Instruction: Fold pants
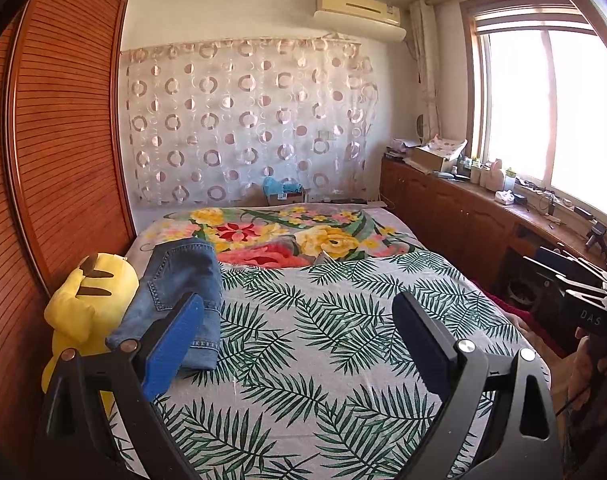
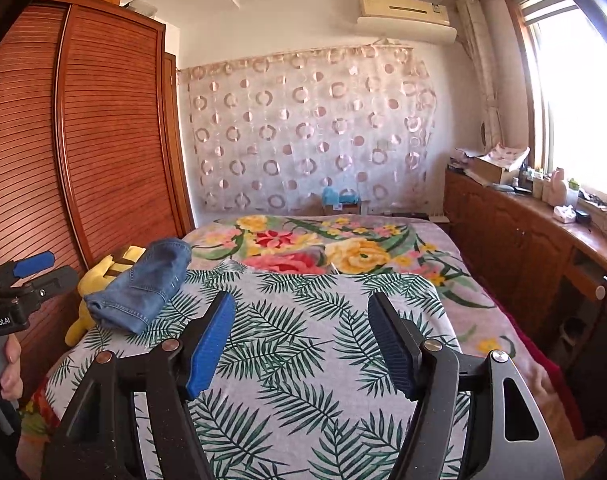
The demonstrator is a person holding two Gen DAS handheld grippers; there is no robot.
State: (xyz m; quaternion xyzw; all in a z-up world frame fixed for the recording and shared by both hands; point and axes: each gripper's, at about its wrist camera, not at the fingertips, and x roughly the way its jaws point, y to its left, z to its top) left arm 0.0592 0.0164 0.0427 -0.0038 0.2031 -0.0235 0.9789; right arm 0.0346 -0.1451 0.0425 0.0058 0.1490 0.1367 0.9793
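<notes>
Blue denim pants (image 1: 179,296) lie folded into a compact bundle at the left side of the bed, leaning against a yellow plush toy (image 1: 89,300). The right wrist view shows the same pants (image 2: 143,284) left of my gripper. My left gripper (image 1: 299,312) is open above the leaf-print sheet (image 1: 323,360), its left blue pad just in front of the pants' hem, nothing between the fingers. My right gripper (image 2: 301,316) is open too, over the sheet (image 2: 303,360), empty and apart from the pants. The left gripper's body (image 2: 19,292), held in a hand, shows at the right wrist view's left edge.
A floral blanket (image 1: 287,240) covers the bed's far half. A slatted wooden wardrobe (image 1: 55,152) stands close along the left. Wooden cabinets (image 1: 463,208) with clutter run under the window on the right. A patterned curtain (image 1: 243,120) hangs on the far wall.
</notes>
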